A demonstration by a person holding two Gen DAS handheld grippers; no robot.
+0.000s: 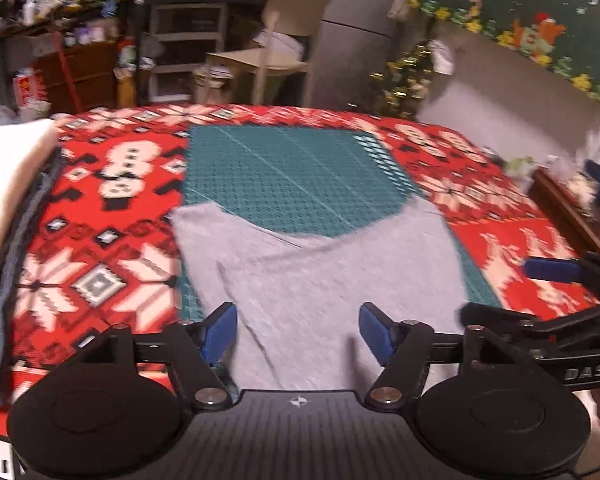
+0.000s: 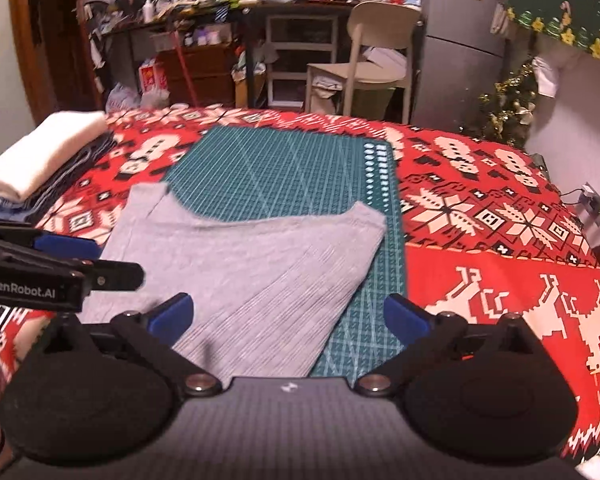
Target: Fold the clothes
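A grey garment [image 1: 320, 280] lies flat and partly folded on a green cutting mat [image 1: 292, 176], which rests on a red Christmas-pattern cloth [image 1: 100, 240]. The garment also shows in the right wrist view [image 2: 244, 268], on the mat [image 2: 284, 168]. My left gripper [image 1: 298, 328] is open and empty, just above the garment's near part. My right gripper [image 2: 288, 316] is open and empty, above the garment's near right edge. The right gripper shows at the right edge of the left wrist view [image 1: 556, 280]. The left gripper shows at the left edge of the right wrist view [image 2: 68, 256].
A stack of folded clothes with a white piece on top [image 2: 44, 152] lies at the table's left side, also in the left wrist view [image 1: 8, 184]. Beyond the table stand a chair [image 2: 376, 52], cluttered shelves [image 2: 204, 20] and a small tinsel tree [image 2: 512, 100].
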